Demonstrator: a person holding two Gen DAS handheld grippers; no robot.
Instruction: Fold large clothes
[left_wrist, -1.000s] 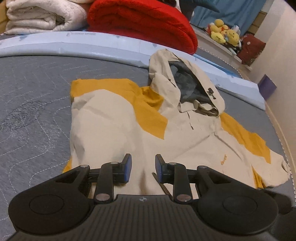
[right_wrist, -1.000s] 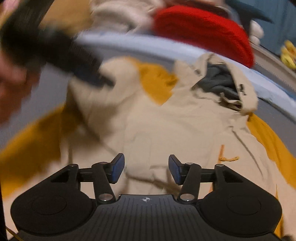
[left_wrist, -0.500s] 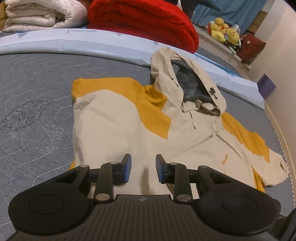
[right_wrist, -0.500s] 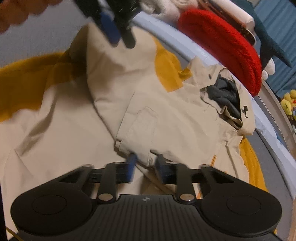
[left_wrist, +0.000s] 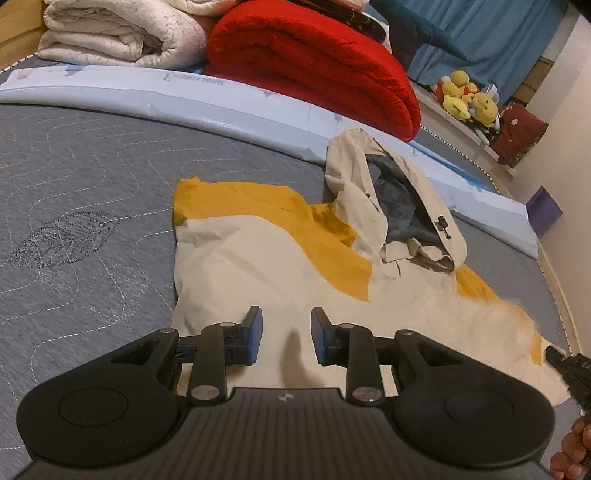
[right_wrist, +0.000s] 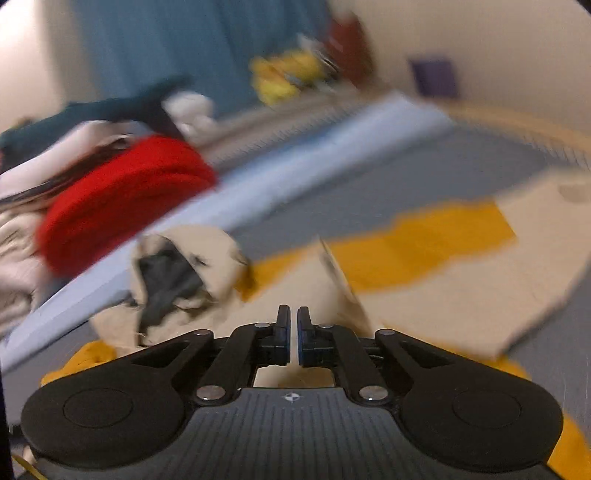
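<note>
The left tongs (left_wrist: 286, 336) hover apart over the cream-and-yellow jacket (left_wrist: 258, 266) on the bed (left_wrist: 74, 184) — the right tongs (right_wrist: 292, 332) are closing, a narrow gap left, nothing visibly pinched.

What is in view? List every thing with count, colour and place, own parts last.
jacket: one, cream with mustard panels, spread flat on the mattress, grey-lined hood at the far end
mattress: one, grey quilted, under the jacket
padded edge: one, pale blue, along the mattress's far side
red blanket: one, folded, behind the edge
white quilt: one, folded, left of the red blanket
plush toys: a few, yellow, far right ledge
curtain: teal, behind the toys
box: one, purple, by the right wall
left gripper: black, blue pads, open over the jacket
right gripper: black, jaws closing, nearly together; fabric between them unclear
hand: one, lower right corner
</note>
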